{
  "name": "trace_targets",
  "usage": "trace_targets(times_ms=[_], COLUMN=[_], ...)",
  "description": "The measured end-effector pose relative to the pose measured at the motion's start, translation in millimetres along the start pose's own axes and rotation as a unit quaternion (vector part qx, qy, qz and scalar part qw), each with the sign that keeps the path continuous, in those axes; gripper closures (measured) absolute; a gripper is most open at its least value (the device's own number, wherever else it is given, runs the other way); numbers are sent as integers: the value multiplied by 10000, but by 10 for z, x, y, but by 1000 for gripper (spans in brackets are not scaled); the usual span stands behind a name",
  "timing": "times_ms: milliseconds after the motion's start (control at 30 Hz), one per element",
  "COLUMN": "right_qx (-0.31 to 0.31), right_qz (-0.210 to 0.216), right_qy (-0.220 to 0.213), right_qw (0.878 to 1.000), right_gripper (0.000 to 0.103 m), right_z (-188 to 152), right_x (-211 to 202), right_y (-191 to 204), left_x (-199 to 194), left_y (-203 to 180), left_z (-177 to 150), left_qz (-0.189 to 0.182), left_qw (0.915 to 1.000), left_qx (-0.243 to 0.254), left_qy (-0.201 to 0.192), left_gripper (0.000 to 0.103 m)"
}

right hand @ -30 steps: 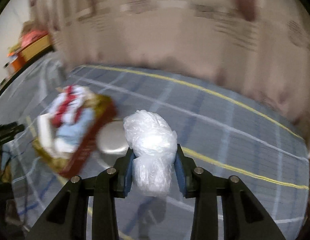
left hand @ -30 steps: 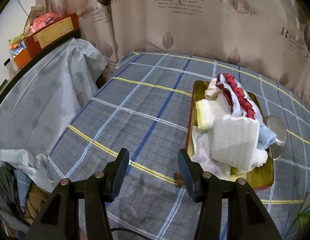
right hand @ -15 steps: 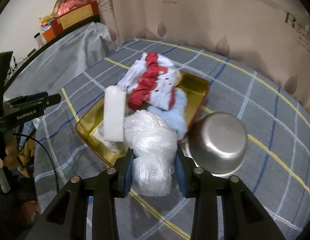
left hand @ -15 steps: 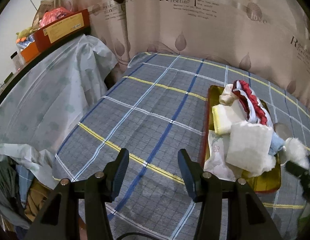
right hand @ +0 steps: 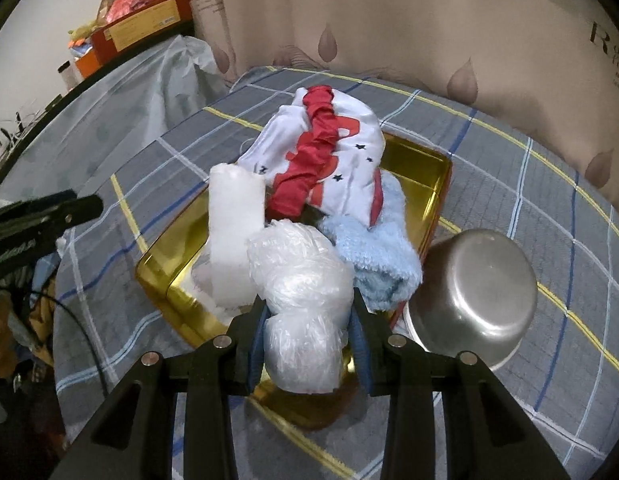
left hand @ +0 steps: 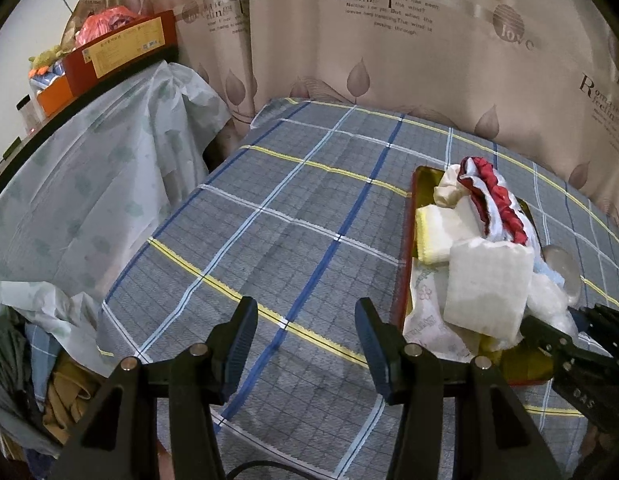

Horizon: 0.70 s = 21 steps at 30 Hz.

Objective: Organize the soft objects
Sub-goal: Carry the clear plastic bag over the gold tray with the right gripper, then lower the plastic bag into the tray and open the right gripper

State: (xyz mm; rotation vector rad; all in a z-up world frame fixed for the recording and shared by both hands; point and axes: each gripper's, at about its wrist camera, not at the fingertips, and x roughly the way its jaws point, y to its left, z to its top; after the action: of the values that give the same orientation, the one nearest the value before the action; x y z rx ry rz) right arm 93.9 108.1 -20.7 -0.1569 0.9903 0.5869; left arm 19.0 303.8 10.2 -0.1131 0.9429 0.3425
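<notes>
I count one gold tray point(right hand: 413, 168), one steel bowl point(right hand: 475, 284) and one crumpled plastic bag point(right hand: 299, 276). In the tray I make out roughly six soft items, though the pile hides some. Two claws: left claw point(left hand: 305, 344), right claw point(right hand: 307, 328).

The gold tray point(right hand: 425, 168) floor is mostly buried under cloth, and the plastic bundle point(right hand: 299, 276) hides its near rim – the steel bowl point(left hand: 565, 268) is barely peeking out behind the pile.

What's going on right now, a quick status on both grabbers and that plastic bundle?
Right gripper shut on plastic bundle, over gold tray's near end. Left gripper open, empty, above checked cloth. Steel bowl beside tray; tray crowded.
</notes>
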Motion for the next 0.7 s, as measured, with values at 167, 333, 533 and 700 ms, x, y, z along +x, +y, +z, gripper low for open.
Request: trace_targets(times_ms=[167, 333, 533, 700], right_qx=[99, 123, 124, 211], right_qz=[-96, -139, -184, -180], right_qy=[-67, -48, -94, -149], right_qw=[9999, 9998, 9997, 9995], right_gripper=[69, 69, 67, 58], right_z=[87, 61, 10, -22], right_x=[83, 132, 92, 33], right_y=[-34, -31, 1, -5], left_x=[31, 54, 81, 82], left_y=[-38, -44, -72, -114], left_z=[0, -12, -28, -50], left_qz=[-18, -77, -142, -176], left_qw=[10000, 9999, 9998, 9997], left_qx=[16, 30, 55, 99], left_qy=[28, 67, 109, 96], left_gripper=[51, 51, 51, 51])
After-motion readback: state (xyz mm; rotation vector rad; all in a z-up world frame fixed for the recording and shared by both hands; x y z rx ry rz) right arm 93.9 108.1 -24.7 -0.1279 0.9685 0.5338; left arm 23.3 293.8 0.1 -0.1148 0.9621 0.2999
